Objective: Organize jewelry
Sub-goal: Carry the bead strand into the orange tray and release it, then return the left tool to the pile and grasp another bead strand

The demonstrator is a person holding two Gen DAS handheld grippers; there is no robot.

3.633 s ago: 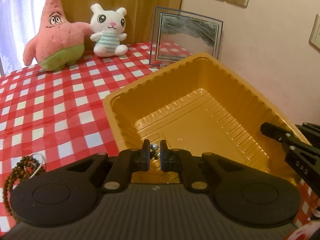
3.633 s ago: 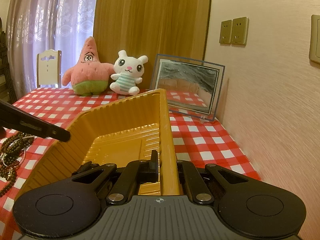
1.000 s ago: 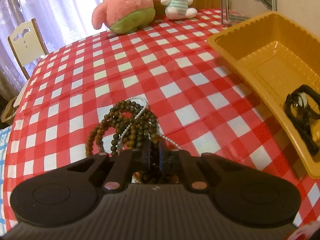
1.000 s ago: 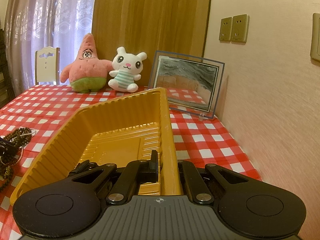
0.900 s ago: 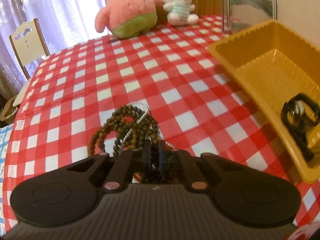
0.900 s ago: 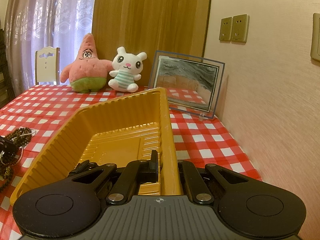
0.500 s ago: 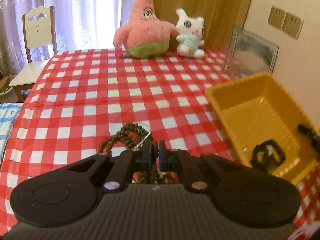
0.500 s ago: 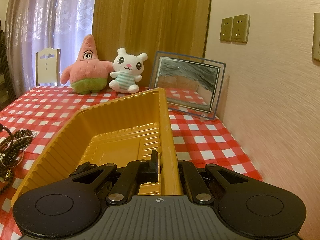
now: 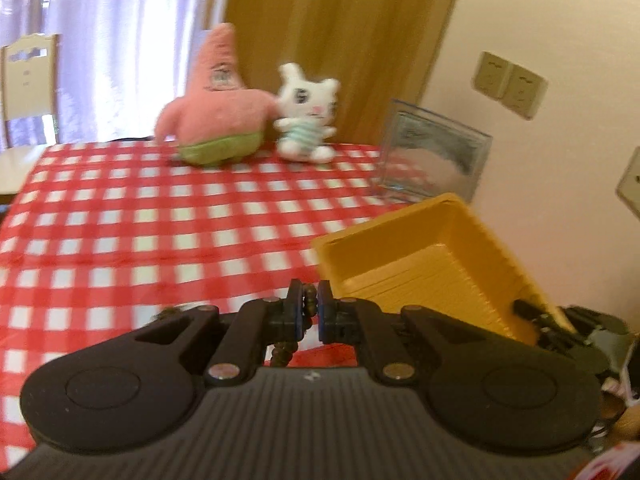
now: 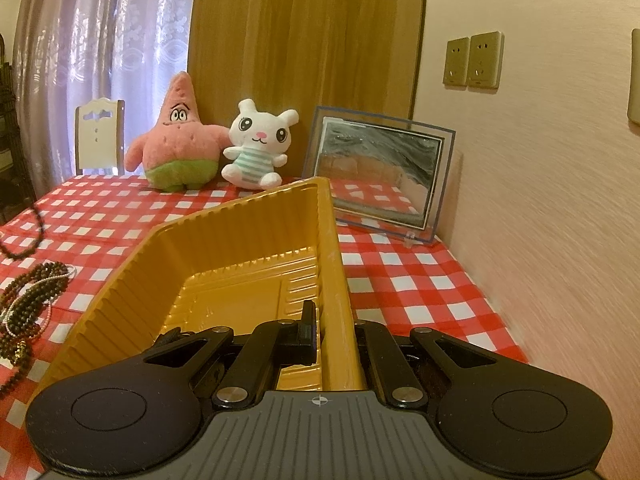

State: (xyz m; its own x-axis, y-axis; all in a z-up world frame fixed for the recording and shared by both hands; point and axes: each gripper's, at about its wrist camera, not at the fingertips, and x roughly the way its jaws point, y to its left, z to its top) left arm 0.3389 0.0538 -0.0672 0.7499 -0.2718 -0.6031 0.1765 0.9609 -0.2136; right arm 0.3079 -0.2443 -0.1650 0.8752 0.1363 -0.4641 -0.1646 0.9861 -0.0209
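My left gripper (image 9: 309, 301) is shut on a strand of brown wooden beads (image 9: 283, 354), which hangs below the jaws above the red-checked tablecloth (image 9: 120, 248). In the right wrist view a loop of that strand (image 10: 25, 240) dangles in the air at the far left, over a pile of brown bead strings and a thin silver chain (image 10: 30, 300). The yellow plastic tray (image 10: 224, 248) lies to the right of the pile. My right gripper (image 10: 334, 316) is shut on the tray's right wall. A small dark item (image 10: 176, 335) lies in the tray's near corner.
A pink star plush (image 10: 178, 140) and a white bunny plush (image 10: 258, 146) sit at the table's far edge. A glass-framed picture (image 10: 380, 176) stands against the wall behind the tray. A white chair (image 10: 98, 136) is beyond the table at left.
My left gripper has risen from the bead pile with a brown strand in its jaws, and its view has swung up toward the tray. The right gripper and tray have not moved.
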